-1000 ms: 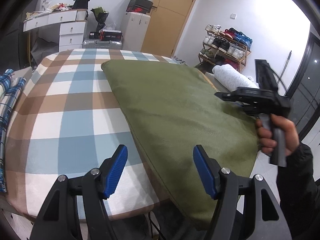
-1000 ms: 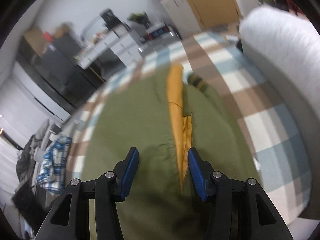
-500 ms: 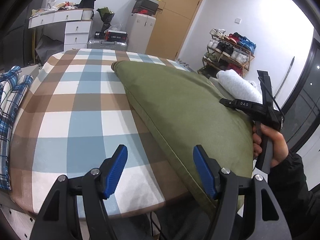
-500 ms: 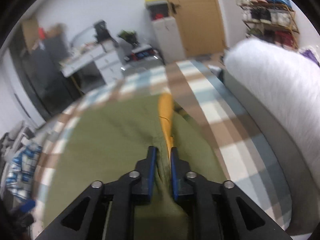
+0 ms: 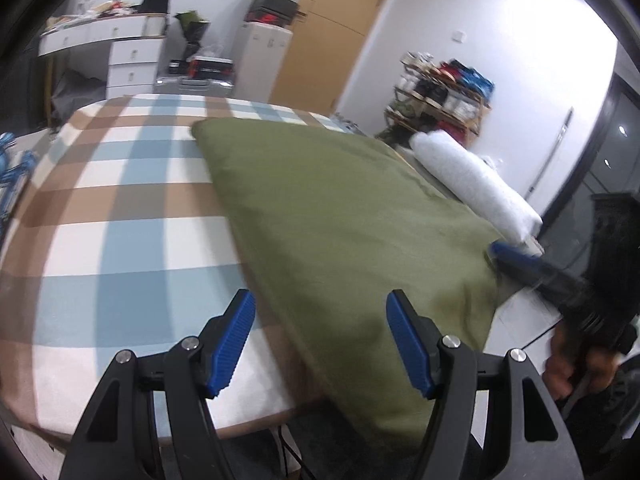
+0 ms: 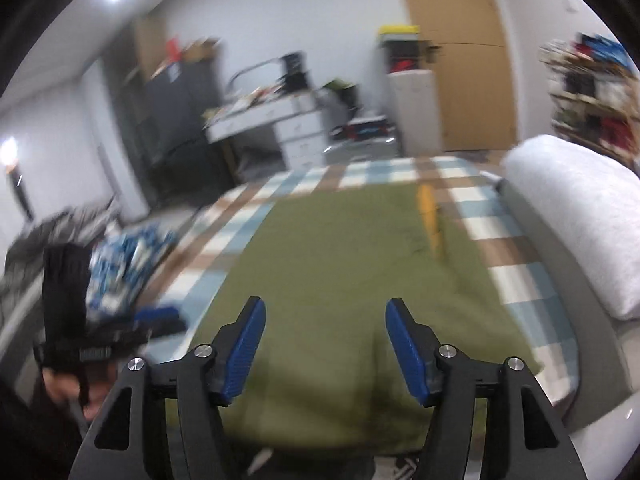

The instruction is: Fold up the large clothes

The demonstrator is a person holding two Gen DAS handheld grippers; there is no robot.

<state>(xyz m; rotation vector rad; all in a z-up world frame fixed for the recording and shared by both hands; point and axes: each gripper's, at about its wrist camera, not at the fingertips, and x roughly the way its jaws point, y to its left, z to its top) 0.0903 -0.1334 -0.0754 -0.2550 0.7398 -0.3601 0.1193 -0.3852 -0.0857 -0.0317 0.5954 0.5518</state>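
An olive green garment (image 5: 340, 216) with an orange lining strip (image 6: 428, 216) lies spread over the checked bed (image 5: 104, 208), its near edge hanging off the front. My left gripper (image 5: 320, 336) is open above the garment's near left edge, nothing between its blue pads. My right gripper (image 6: 324, 344) hovers over the garment's near end with its jaws opening and no cloth between the pads. In the left wrist view the right gripper (image 5: 520, 260) shows blurred at the garment's right corner, held by a hand (image 5: 576, 364).
A white rolled blanket (image 6: 580, 220) lies along the bed's right side. A blue plaid cloth (image 6: 128, 256) sits at the bed's left. White drawers (image 5: 132, 60), a wooden door (image 5: 332, 36) and a shoe rack (image 5: 444, 88) stand beyond the bed.
My right gripper closed on the green cloth by the orange strip, then let go, opened wide and pulled back toward the near edge. The left gripper stayed open and hardly moved.
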